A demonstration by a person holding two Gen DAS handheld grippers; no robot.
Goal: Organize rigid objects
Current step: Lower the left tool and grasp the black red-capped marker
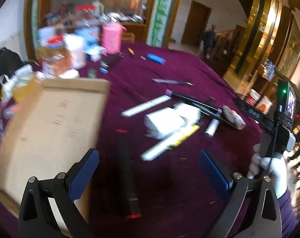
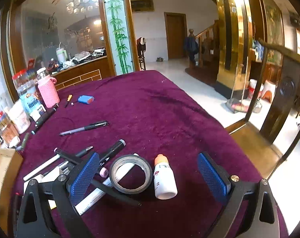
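I have both tongs spread wide and empty — the left gripper [image 1: 149,166] hangs over a dark marker with a red end [image 1: 128,178] lying on the purple tablecloth [image 1: 169,63], and the right gripper [image 2: 149,170] brackets the roll of black tape [image 2: 131,173] and, touching the roll's right side, the small white bottle with an orange cap [image 2: 164,178]. My guess is I set the right one low and straddling so either piece can be closed on without shuffling. The tape is my landmark: to its left lies a jumble of pens and markers [image 2: 102,154], one white pen running under the roll; beyond it, well apart, a single black pen [image 2: 84,128]. The one container is the cardboard box [image 1: 50,130], just left of the dark marker. I see only its outer wall and cannot tell what is inside. Probably the loose pieces are meant for it — none is lifted yet
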